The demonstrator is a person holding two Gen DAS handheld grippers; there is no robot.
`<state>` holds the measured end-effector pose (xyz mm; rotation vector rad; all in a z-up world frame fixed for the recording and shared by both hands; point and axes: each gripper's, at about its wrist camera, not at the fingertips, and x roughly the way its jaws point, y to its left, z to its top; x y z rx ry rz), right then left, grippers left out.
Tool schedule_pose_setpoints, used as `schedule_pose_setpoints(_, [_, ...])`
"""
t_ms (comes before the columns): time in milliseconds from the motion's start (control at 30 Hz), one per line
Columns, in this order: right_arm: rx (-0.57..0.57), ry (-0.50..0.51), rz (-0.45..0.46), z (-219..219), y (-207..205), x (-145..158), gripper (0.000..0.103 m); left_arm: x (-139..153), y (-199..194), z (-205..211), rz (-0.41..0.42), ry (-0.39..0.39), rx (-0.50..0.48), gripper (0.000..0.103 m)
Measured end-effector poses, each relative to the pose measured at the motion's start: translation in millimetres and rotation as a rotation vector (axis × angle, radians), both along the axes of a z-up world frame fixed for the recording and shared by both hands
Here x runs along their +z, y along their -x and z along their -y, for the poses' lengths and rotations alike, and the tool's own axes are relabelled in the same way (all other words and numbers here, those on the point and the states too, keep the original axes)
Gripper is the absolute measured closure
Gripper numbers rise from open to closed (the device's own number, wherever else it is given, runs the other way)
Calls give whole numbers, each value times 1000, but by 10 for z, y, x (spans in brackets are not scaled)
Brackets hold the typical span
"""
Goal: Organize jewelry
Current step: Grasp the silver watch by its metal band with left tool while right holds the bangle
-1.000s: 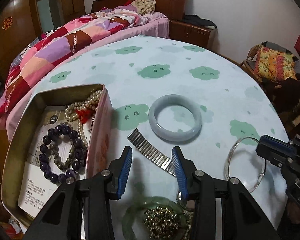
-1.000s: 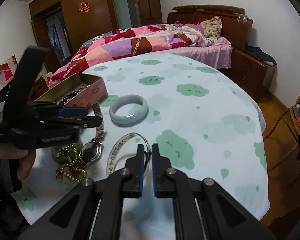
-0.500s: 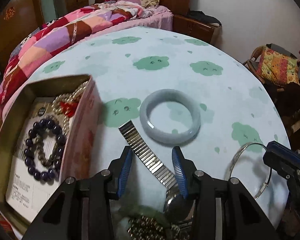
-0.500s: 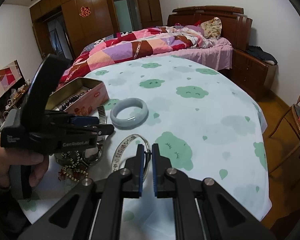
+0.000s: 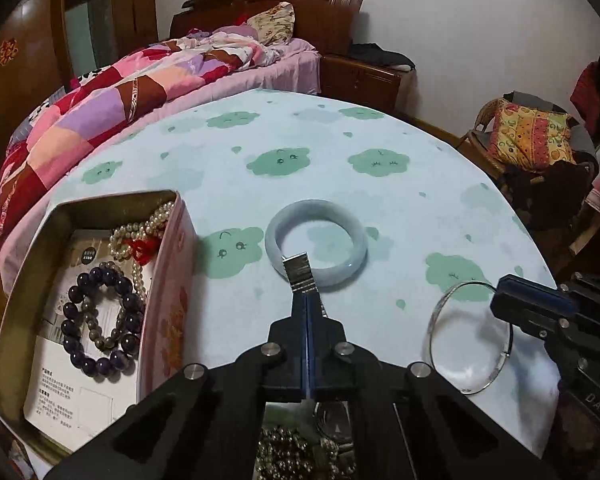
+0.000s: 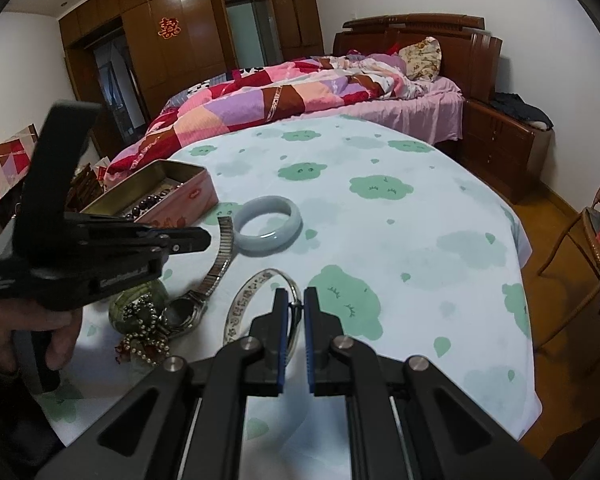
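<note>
Now left hand-held gripper (image 5: 307, 304) pinches ribbed silver watch band (image 5: 300, 273).

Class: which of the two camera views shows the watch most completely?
The right wrist view: the watch lies whole there, its metal band running up toward the left tongs. The left wrist view shows only the band's end poking past those shut tongs.
</note>
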<state>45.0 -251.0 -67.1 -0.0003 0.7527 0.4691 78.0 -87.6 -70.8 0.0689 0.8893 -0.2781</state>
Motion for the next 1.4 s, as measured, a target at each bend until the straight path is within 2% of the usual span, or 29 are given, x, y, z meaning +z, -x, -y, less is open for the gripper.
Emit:
schedule_pose_setpoints(133, [6,8,-4,-18,-4,-20,94,-25,-76,-25,3,-4,30,103])
schedule_pose_setpoints(167, [6,9,-5,-20,-7,-26,94,-34,-102,-13,-6,-11,32,100])
schedule_pose_setpoints(200, [6,9,-6,-15,-7,-31,94,-46,-122,1,-13,-20,35,94])
schedule_pose_setpoints(233, [6,8,-7,-12,-13,-35,94,-56,-132,15,-20,-24,37,71])
schedule_pose_setpoints(267, [5,7,-8,-7,-14,-38,94,-60,-129,11,-19,-9,43,54])
schedule_pose_setpoints(333, [4,5,-8,-2,-13,-39,94,-65,-129,3,-19,30,47,50])
schedule_pose_setpoints(600, [-3,1,-4,2,-18,-41,93,-192,-209,145,-57,-21,10,50])
schedule_pose_setpoints(667, [-2,1,-4,-2,-19,-43,93,-240,-242,152,-64,-30,15,53])
schedule_pose_setpoints(700, [-1,1,-3,-4,-16,-42,93,-237,-256,156,-57,-33,15,57])
schedule_pose_setpoints(767, [0,0,4,-12,-8,-25,93,-218,-274,154,-54,-42,11,87])
schedule_pose_setpoints(867, [-2,-8,27,-3,28,46,93,-140,-211,116,-51,-16,-5,88])
schedule_pose_setpoints(933, [-4,-9,45,-6,50,109,93,-20,-120,80,-22,6,-8,88])
schedule_pose_setpoints(1133, [-10,-13,95,-33,110,292,96,630,226,-79,132,102,-29,89])
schedule_pose_setpoints(1400, [0,-5,125,-94,66,421,96,1189,354,-262,268,173,-25,89])
